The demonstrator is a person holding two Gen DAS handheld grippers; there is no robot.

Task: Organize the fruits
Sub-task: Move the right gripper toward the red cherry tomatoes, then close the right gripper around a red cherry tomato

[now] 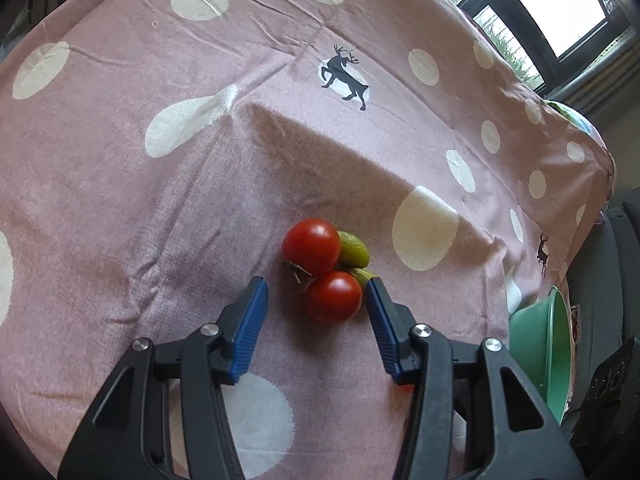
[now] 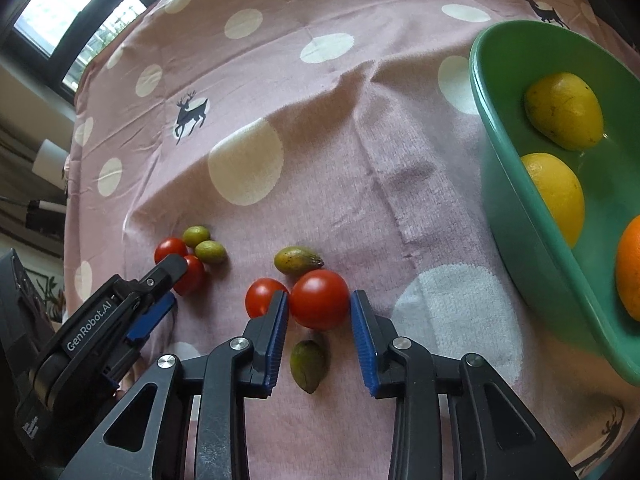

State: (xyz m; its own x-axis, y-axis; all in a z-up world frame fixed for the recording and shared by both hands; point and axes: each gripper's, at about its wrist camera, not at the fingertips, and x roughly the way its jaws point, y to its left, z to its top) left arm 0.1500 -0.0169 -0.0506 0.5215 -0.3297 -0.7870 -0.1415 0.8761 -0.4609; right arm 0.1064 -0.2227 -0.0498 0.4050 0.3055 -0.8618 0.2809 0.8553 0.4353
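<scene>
In the right wrist view my right gripper [image 2: 320, 304] has its blue pads against both sides of a large red tomato [image 2: 320, 298] that rests on the pink spotted cloth [image 2: 360, 160]. A smaller tomato [image 2: 260, 296] lies just left of it, with an olive-green fruit [image 2: 298, 260] behind and a darker one [image 2: 308, 364] between the fingers. In the left wrist view my left gripper [image 1: 316, 292] is open around the nearer tomato [image 1: 334, 296]. Its right pad touches that tomato and its left pad stands clear. A second tomato [image 1: 311, 246] and two green fruits [image 1: 354, 248] lie just beyond.
A green bowl [image 2: 500, 184] at the right holds two yellow fruits [image 2: 564, 110] and an orange [image 2: 630, 268]. Its rim [image 1: 548, 344] shows at the right edge of the left wrist view. Windows lie beyond the far side of the cloth.
</scene>
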